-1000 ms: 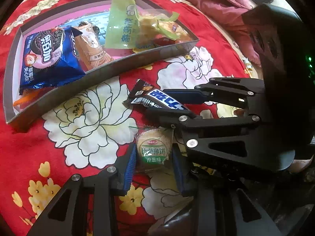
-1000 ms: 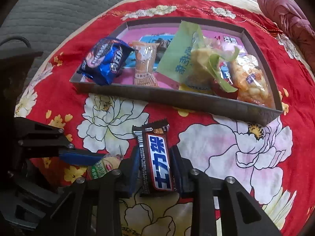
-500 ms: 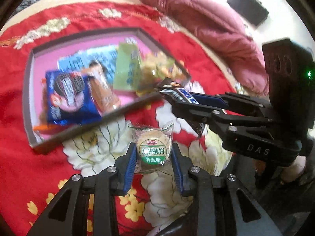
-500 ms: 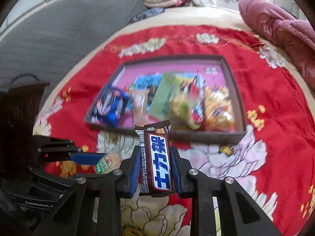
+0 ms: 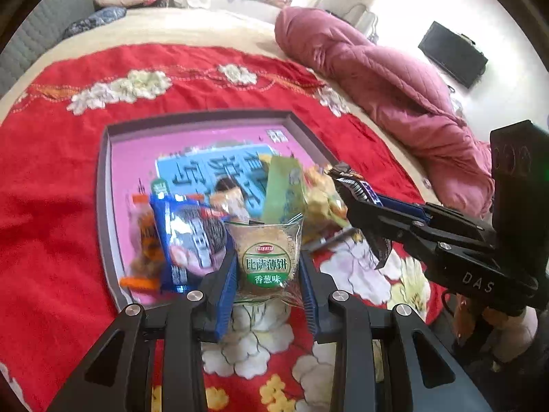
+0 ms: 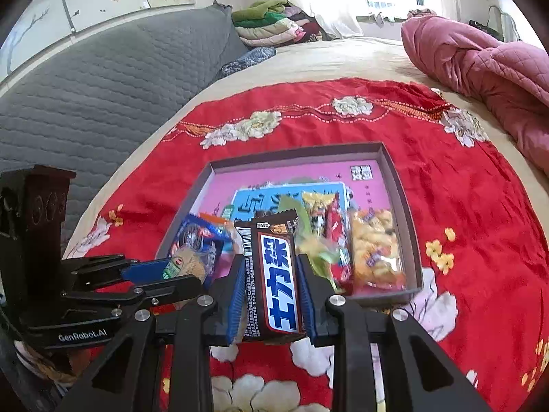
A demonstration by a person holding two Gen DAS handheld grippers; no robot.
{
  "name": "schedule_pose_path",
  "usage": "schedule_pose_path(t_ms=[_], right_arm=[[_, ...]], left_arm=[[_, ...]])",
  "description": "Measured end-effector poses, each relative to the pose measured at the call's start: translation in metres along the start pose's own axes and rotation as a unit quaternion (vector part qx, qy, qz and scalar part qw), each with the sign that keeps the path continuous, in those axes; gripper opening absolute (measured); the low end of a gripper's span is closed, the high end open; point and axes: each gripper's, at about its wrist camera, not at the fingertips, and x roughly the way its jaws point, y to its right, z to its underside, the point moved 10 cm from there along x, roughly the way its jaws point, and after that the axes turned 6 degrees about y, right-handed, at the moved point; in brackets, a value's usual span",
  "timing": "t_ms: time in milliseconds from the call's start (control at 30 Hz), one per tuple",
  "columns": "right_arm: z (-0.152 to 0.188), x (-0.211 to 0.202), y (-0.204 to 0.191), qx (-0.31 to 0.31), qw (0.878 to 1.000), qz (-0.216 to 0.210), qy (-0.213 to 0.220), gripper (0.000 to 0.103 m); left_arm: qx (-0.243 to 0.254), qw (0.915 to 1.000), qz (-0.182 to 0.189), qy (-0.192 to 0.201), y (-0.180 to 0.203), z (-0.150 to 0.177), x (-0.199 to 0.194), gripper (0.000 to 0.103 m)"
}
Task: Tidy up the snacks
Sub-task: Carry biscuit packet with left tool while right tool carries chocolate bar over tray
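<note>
My left gripper (image 5: 267, 281) is shut on a clear-wrapped round cracker pack with a green label (image 5: 266, 261), held up in the air in front of the tray. My right gripper (image 6: 269, 292) is shut on a dark chocolate bar with a blue and white label (image 6: 274, 274), also lifted. The grey-walled tray with a pink floor (image 5: 106, 206) (image 6: 401, 192) lies on the red floral cloth. It holds a blue cookie pack (image 5: 188, 237), a green packet (image 5: 284, 189), an orange wrapped snack (image 5: 144, 233) and a yellow snack bag (image 6: 375, 250). The right gripper (image 5: 353, 185) shows at the left wrist view's right; the left gripper (image 6: 171, 267) shows at the right wrist view's left.
The red flowered cloth (image 6: 463, 178) covers a beige bed. A pink quilt (image 5: 377, 79) lies bunched at the far right. A grey padded headboard (image 6: 103, 79) and folded clothes (image 6: 271, 24) stand beyond the cloth. A black box (image 5: 453, 55) is at the far right.
Both grippers have risen off the cloth with their snacks and tilted up, so the tray now looks farther and smaller and the room beyond has come into view.
</note>
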Motion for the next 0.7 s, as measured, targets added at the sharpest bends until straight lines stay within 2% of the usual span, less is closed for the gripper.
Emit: schedule_pose_path(t_ms=[167, 467, 700], right_arm=[[-0.01, 0.005, -0.001, 0.005, 1.0, 0.005, 0.013, 0.029], [-0.007, 0.022, 0.005, 0.016, 1.0, 0.009, 0.006, 0.029], [-0.004, 0.031, 0.01, 0.022, 1.0, 0.013, 0.0, 0.029]], left_arm=[[0.002, 0.9999, -0.012, 0.01, -0.002, -0.008, 0.011, 0.035], [0.003, 0.9993, -0.034, 0.013, -0.012, -0.01, 0.027, 0.035], [-0.015, 0.9992, -0.034, 0.011, -0.022, -0.012, 0.036, 0.035]])
